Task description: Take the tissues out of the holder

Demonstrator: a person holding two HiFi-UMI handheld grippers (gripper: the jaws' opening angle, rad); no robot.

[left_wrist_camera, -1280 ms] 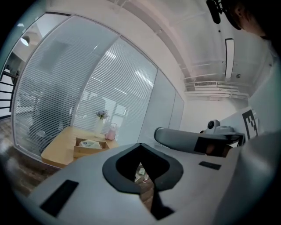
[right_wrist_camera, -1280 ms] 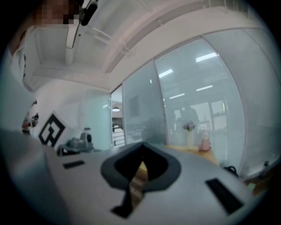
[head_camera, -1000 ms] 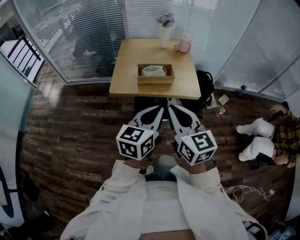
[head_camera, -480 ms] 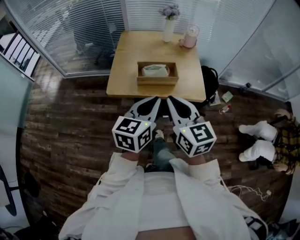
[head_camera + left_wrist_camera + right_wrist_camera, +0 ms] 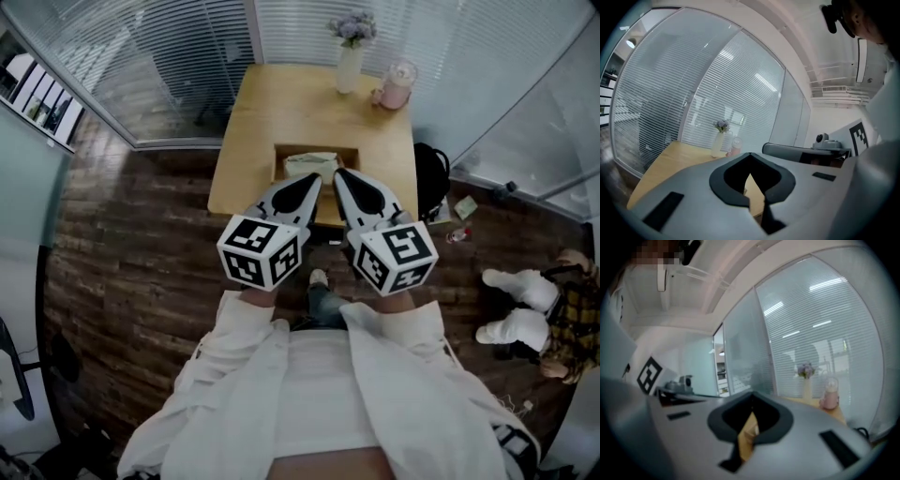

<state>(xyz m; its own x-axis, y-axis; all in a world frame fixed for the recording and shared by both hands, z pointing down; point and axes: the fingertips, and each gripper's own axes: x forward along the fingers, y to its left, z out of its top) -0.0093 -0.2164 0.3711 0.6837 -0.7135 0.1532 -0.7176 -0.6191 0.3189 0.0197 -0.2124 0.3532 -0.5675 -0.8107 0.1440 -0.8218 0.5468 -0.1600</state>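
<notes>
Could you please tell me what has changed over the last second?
The person has stepped closer to the table, so the left gripper and right gripper now reach over its near edge, toward the tissues in the holder. Both stay shut and empty; tissues and vase unmoved.

A square wooden worktop [image 5: 272, 103] stands at 12 o'clock on a dark plank floor [image 5: 131, 244]. Near its far edge, toward 1 o'clock, a slim white vase [image 5: 349, 67] stands upright with pale purple flowers [image 5: 352, 26]. A pink lidded jar [image 5: 397, 84] sits near the vase, at its 4 o'clock. Glass walls with closed white blinds [image 5: 159, 56] run behind the worktop from 10 to 2 o'clock. A black bag [image 5: 431, 178] rests on the floor at the worktop's 3 o'clock side, and a small bottle [image 5: 458, 234] lies at the bag's 5 o'clock.
</notes>
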